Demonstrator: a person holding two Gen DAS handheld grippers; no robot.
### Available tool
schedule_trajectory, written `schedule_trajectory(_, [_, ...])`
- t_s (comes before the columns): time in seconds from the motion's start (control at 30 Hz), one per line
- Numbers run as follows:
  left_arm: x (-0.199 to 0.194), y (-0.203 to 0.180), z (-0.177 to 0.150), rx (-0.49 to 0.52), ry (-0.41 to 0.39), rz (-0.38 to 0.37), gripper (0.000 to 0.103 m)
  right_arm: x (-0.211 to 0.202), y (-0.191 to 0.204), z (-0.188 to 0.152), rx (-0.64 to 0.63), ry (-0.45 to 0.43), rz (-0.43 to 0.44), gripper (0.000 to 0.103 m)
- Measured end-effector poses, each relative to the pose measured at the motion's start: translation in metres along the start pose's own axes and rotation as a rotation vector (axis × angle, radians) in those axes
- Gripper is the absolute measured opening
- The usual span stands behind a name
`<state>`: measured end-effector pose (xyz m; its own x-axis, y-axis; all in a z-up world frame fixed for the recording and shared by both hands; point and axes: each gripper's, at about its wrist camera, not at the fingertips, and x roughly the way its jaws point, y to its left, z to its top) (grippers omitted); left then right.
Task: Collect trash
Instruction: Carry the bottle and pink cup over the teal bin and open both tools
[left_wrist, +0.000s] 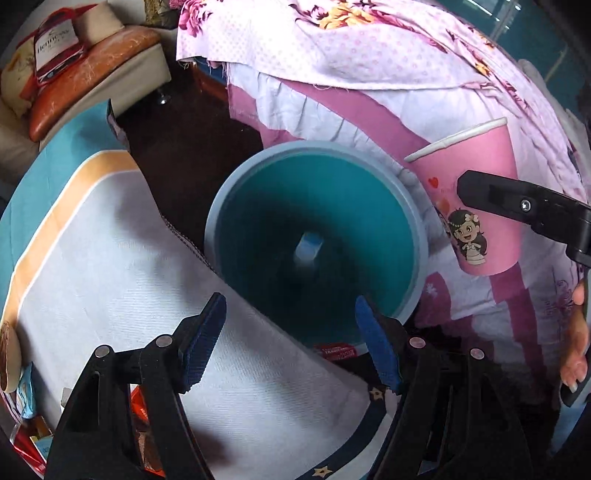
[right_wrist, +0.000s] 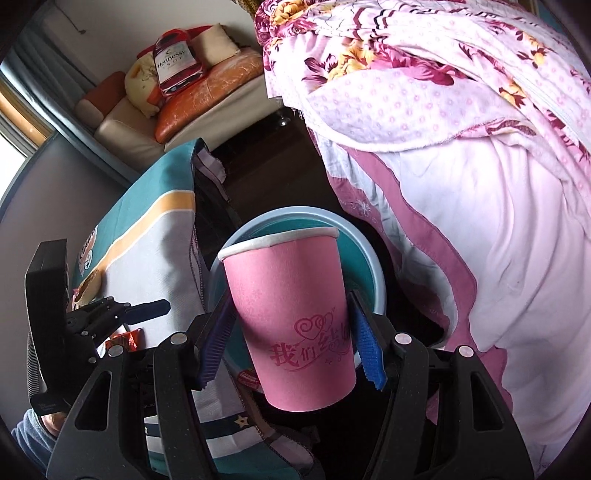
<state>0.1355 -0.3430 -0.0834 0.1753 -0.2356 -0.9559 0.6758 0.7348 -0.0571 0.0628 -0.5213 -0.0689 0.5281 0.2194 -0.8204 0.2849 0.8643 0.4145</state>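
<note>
Trash partly binned: our right gripper (right_wrist: 291, 343) clamps the pink paper cup (right_wrist: 291, 325) above the round teal bin (left_wrist: 314, 240); our left gripper (left_wrist: 291, 339) gapes empty; wrappers (right_wrist: 127, 339) remain.

Bin (left_wrist: 413, 206) mouth: open from above, one small white-blue scrap at the bottom. Flanks: cloth-covered surface (left_wrist: 110, 258) on one side, draped pink bedding (left_wrist: 332, 92) on the other, both crowding the rim. Dark floor (left_wrist: 192, 147) strip beyond: free.

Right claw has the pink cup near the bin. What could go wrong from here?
1. The pink cup is pinched only low on its wall by the right claw; thin paper could crush or slip.
2. In the left wrist view the cup sits beside the bin's rim, not clearly over the opening; released there, it may land on the pink bedding.
</note>
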Motion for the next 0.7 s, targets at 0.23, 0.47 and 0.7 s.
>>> schedule_trajectory(0.23, [-0.021,0.011,-0.006,-0.042,-0.055,0.016,0.083,0.003,0.002,0.0,-0.003,0.011,-0.003,0.059])
schedule_trajectory(0.47, [-0.046,0.034,-0.022,-0.117,-0.126,0.021,0.091,0.015,0.016,0.001,-0.032,0.043,-0.029,0.06])
schedule_trajectory(0.7, [-0.062,0.064,-0.039,-0.193,-0.15,-0.002,0.091,0.026,0.033,-0.001,-0.054,0.087,-0.051,0.067])
